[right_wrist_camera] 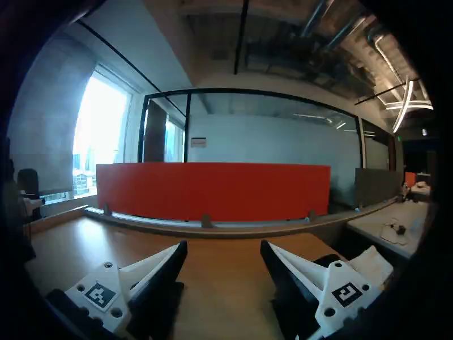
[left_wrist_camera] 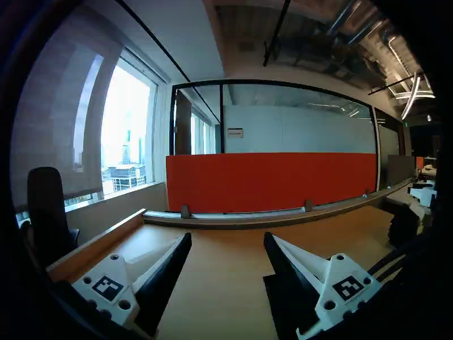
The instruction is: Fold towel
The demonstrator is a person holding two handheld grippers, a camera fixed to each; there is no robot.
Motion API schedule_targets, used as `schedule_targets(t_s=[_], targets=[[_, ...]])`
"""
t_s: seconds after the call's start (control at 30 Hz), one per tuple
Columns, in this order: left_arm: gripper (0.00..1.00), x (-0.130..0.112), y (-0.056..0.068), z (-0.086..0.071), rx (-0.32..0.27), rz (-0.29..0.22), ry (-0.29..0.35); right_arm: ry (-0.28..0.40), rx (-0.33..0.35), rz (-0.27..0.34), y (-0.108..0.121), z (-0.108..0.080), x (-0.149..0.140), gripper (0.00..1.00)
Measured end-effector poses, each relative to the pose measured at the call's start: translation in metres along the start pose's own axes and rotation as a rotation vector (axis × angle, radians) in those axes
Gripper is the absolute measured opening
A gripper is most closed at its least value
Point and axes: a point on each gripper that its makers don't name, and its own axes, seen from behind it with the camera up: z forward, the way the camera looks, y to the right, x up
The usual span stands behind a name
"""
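In the left gripper view my left gripper [left_wrist_camera: 226,241] is open, its two white and black fingers [left_wrist_camera: 164,272] held apart over a bare wooden desk [left_wrist_camera: 226,283] with nothing between them. In the right gripper view my right gripper [right_wrist_camera: 223,249] is also open above the same kind of wooden desk [right_wrist_camera: 221,277], its fingers [right_wrist_camera: 294,272] spread with nothing held. No towel is visible in either view.
An orange divider panel [left_wrist_camera: 272,181] stands along the desk's far edge, also seen as the orange panel [right_wrist_camera: 212,190]. A dark office chair [left_wrist_camera: 48,212] sits at the left by the window [left_wrist_camera: 127,141]. A neighbouring white desk [right_wrist_camera: 396,221] lies to the right.
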Motion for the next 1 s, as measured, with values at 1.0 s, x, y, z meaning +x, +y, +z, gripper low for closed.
schedule_targets(t_s=[1.0], targets=[[0.94,0.054,0.009,0.002,-0.111,0.001,-0.114,-0.073,0.078,-0.064,-0.021,0.000,0.068,1.00]])
